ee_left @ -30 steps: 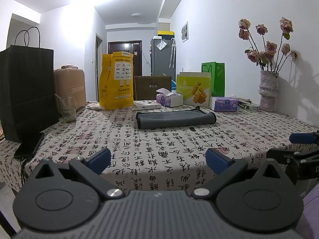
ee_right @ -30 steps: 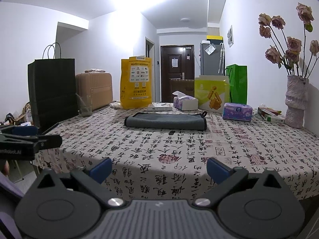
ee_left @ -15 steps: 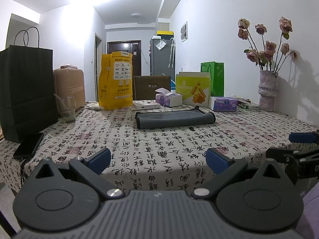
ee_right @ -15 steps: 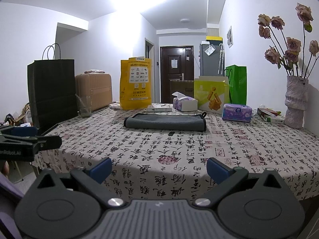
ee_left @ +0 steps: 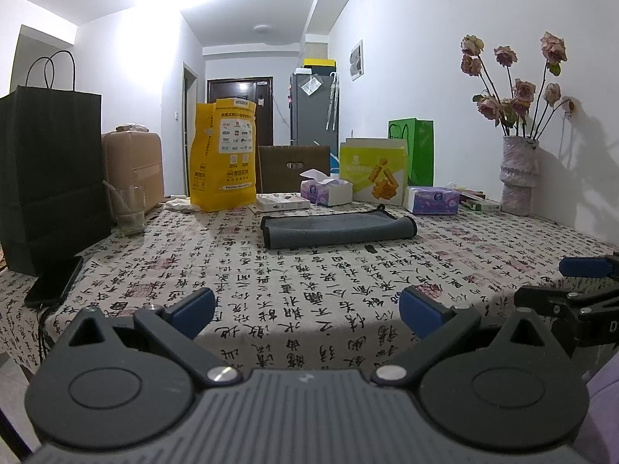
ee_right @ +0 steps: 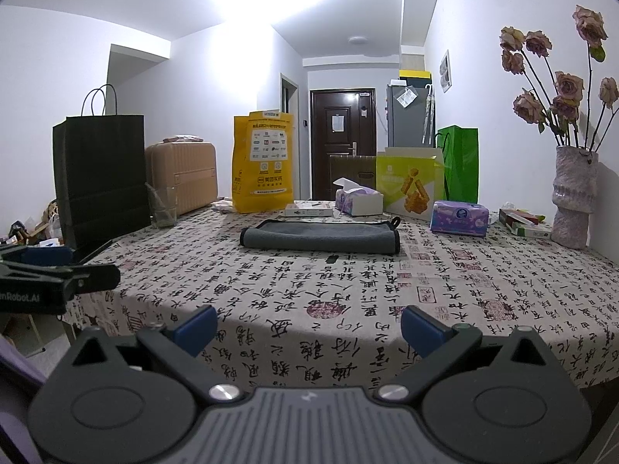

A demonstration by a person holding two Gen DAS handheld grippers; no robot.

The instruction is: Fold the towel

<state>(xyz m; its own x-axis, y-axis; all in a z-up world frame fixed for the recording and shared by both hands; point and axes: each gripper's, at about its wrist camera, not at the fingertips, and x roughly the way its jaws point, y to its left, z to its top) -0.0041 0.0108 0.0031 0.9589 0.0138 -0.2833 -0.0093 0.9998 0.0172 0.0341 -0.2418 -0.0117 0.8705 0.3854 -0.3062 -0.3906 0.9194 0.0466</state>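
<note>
A grey towel with a dark edge lies folded into a flat strip on the table's far middle; it also shows in the right wrist view. My left gripper is open and empty at the table's near edge, well short of the towel. My right gripper is open and empty at the near edge too. Each gripper shows at the side of the other's view: the right one and the left one.
The table has a cloth printed with black characters. Along its back stand a black paper bag, a glass, a yellow bag, tissue boxes, a green box and a vase of flowers. A phone lies at the left.
Both grippers have hardly moved; the view shifts only slightly. The towel lies as before.
</note>
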